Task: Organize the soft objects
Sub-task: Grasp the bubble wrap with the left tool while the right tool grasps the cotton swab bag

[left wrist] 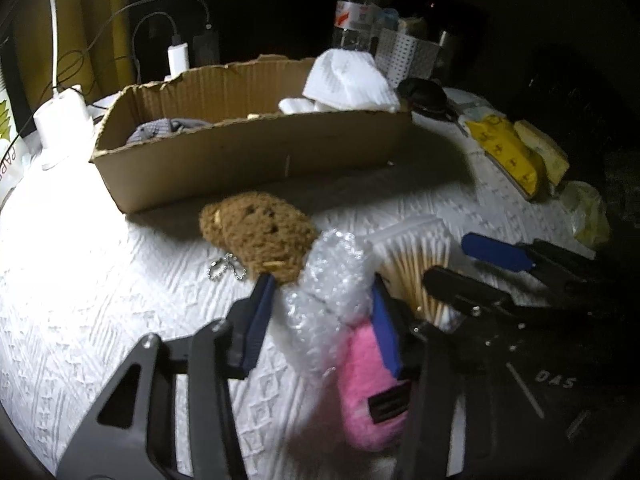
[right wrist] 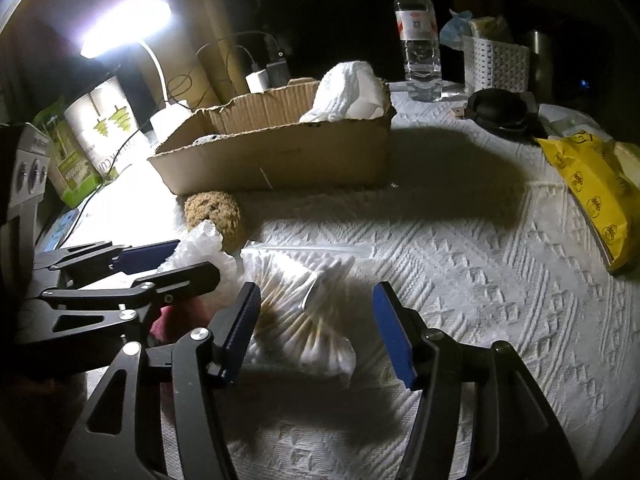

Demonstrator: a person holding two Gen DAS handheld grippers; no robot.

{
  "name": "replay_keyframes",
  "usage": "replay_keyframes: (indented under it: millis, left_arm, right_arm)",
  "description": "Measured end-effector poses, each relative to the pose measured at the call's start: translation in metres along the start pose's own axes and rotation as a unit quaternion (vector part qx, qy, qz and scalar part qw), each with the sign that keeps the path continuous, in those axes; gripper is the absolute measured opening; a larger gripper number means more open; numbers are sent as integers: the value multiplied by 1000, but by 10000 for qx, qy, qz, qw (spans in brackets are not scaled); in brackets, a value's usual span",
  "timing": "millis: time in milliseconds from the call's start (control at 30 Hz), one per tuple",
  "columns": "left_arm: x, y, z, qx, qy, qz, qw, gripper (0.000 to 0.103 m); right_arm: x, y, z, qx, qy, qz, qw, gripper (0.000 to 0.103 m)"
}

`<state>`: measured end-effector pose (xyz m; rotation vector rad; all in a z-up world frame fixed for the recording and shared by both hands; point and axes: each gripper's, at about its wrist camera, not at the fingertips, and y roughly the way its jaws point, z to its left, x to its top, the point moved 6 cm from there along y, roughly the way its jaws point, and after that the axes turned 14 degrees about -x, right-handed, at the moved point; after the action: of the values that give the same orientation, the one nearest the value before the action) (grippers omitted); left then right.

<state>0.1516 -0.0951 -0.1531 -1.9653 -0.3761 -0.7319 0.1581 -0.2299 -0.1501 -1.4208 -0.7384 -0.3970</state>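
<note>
Here crinkly bubble wrap (left wrist: 332,276), fuzzy pink plush (left wrist: 370,392) between left gripper (left wrist: 324,312) jaws.

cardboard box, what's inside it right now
In the cardboard box, a white cloth bundle is piled at one end and a grey fabric piece lies at the other. The front wall hides the box floor and anything lower.
</note>
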Motion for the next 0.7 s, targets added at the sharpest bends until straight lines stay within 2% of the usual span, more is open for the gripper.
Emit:
replay_keyframes:
  millis: [267, 500, 700]
  left_arm:
    - [4, -19, 0, -82, 35, -203, 9998, 47]
    - [7, -33, 2, -102, 31, -363, 9993, 47]
    - [10, -47, 8, -88, 36, -505, 9987, 47]
  right_arm:
    - [-4, 7, 13, 77, -91, 277, 9995, 62]
    - [-4, 2, 25, -32, -308, 190, 9993, 45]
    - [1, -7, 29, -199, -419, -3, 9989, 38]
